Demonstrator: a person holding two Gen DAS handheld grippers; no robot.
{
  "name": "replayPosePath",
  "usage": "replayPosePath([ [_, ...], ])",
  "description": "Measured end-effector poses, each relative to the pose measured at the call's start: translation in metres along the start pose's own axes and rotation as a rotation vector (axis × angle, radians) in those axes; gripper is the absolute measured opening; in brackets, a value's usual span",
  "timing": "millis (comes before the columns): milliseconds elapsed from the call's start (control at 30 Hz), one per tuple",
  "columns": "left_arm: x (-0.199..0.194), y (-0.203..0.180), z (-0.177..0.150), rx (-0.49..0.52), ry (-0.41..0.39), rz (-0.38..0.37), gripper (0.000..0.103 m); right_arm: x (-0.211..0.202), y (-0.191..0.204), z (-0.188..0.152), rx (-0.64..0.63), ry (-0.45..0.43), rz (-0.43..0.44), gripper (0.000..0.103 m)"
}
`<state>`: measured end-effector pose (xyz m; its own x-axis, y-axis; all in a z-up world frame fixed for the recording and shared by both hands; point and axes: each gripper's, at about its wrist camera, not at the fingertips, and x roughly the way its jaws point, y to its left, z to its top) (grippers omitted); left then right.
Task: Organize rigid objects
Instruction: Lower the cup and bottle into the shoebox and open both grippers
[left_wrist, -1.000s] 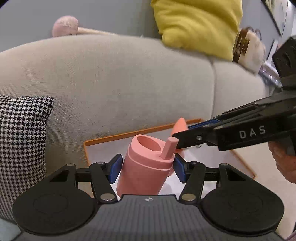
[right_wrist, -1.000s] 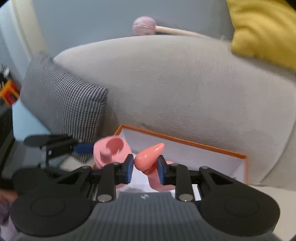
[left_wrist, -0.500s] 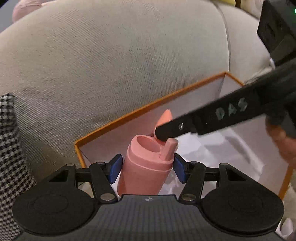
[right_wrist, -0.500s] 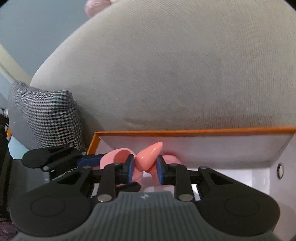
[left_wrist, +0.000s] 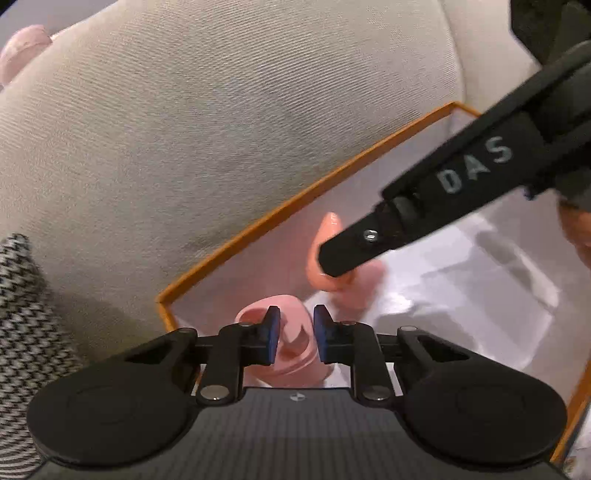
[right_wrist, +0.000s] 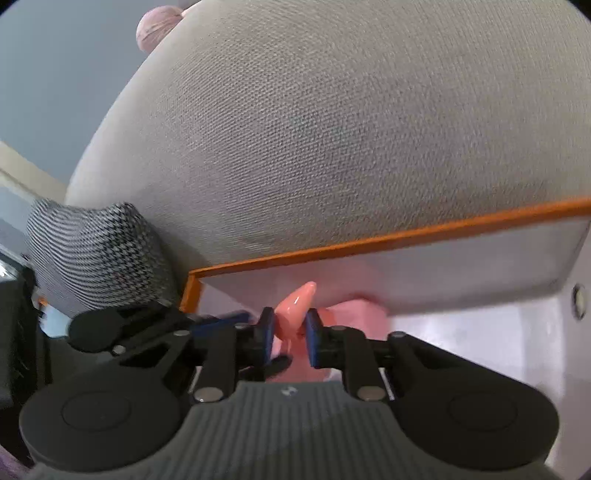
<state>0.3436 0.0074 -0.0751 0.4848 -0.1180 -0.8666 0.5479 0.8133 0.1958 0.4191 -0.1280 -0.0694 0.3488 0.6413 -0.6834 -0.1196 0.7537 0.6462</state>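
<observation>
Left tool (left_wrist: 295, 332) is up front, tilted steeply down over the near corner of the box, its blue pads drawn to a narrow gap and closing. Pink cup (left_wrist: 284, 354) sits right under it inside that corner, open mouth up; its body is wider than the gap, and pink shows between the pads. Whether those pads actually bite on part of the cup cannot be told from here.

Over to the right tool (right_wrist: 290, 325): pads pressed tight, pinching a glossy coral pointed piece (right_wrist: 295, 304) low on its sides, the tip poking up and away above the jaws. From the left wrist view, its black finger, lettered in white, slants in from the upper right across the box, and the coral piece stands just beyond the cup, deeper in the box. A softer pink mass lies blurred at its foot; what that is cannot be made out. A person's hand (left_wrist: 576, 229) peeks in at the right edge, behind that tool.

Orange-rimmed box (left_wrist: 295, 201), white inside, holds both pink things. Its far rim runs right along a big grey sofa cushion (left_wrist: 221, 122). Left of the box, a houndstooth pillow (left_wrist: 22, 314) leans on the sofa. Farthest back, a fuzzy pink ball (right_wrist: 157, 26) peeps over the cushion's top.
</observation>
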Motion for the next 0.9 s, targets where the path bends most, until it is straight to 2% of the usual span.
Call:
replayPosePath([
  [67, 0.002, 0.001, 0.001, -0.008, 0.017, 0.016, 0.026, 0.000, 0.004, -0.001, -0.011, -0.001, -0.002, 0.013],
  [133, -0.001, 0.006, -0.002, -0.034, 0.012, -0.011, 0.026, 0.002, 0.003, -0.001, -0.006, 0.001, 0.004, 0.013],
  [233, -0.005, 0.009, -0.005, -0.044, -0.002, 0.009, 0.023, 0.002, -0.004, 0.000, 0.059, 0.007, 0.078, 0.012],
  [267, -0.006, 0.009, -0.005, -0.057, -0.005, 0.031, 0.023, 0.001, -0.004, 0.001, 0.062, -0.003, 0.107, 0.007],
  [367, -0.007, 0.013, -0.006, -0.116, -0.015, 0.044, 0.021, -0.005, 0.001, 0.005, 0.063, -0.035, 0.148, 0.007],
  [433, -0.008, 0.006, -0.002, -0.100, -0.023, 0.066, 0.019, -0.006, 0.005, 0.007, 0.048, -0.034, 0.113, 0.007],
  [567, -0.009, 0.000, -0.001, -0.105, -0.015, 0.021, 0.021, -0.010, 0.010, 0.002, -0.062, -0.023, -0.046, 0.012],
  [633, -0.013, 0.001, -0.004, -0.111, -0.025, 0.018, 0.028, -0.011, 0.009, 0.000, -0.089, -0.028, -0.090, 0.012],
  [667, -0.016, 0.001, -0.009, -0.120, -0.031, 0.011, 0.030, -0.012, 0.009, 0.000, -0.096, -0.024, -0.101, 0.015],
  [700, -0.018, 0.005, -0.009, -0.127, -0.036, 0.003, 0.034, -0.013, 0.009, -0.001, -0.102, -0.025, -0.105, 0.025],
  [767, -0.026, 0.010, -0.011, -0.138, -0.047, -0.011, 0.043, -0.015, 0.011, -0.002, -0.123, -0.029, -0.109, 0.037],
  [800, -0.032, 0.013, -0.014, -0.144, -0.054, -0.011, 0.049, -0.013, 0.013, -0.002, -0.142, -0.025, -0.125, 0.043],
  [833, -0.039, 0.015, -0.016, -0.149, -0.064, -0.008, 0.054, -0.011, 0.017, -0.001, -0.170, -0.012, -0.151, 0.045],
  [900, -0.052, 0.021, -0.019, -0.160, -0.082, -0.003, 0.057, -0.009, 0.022, -0.003, -0.224, 0.016, -0.206, 0.055],
])
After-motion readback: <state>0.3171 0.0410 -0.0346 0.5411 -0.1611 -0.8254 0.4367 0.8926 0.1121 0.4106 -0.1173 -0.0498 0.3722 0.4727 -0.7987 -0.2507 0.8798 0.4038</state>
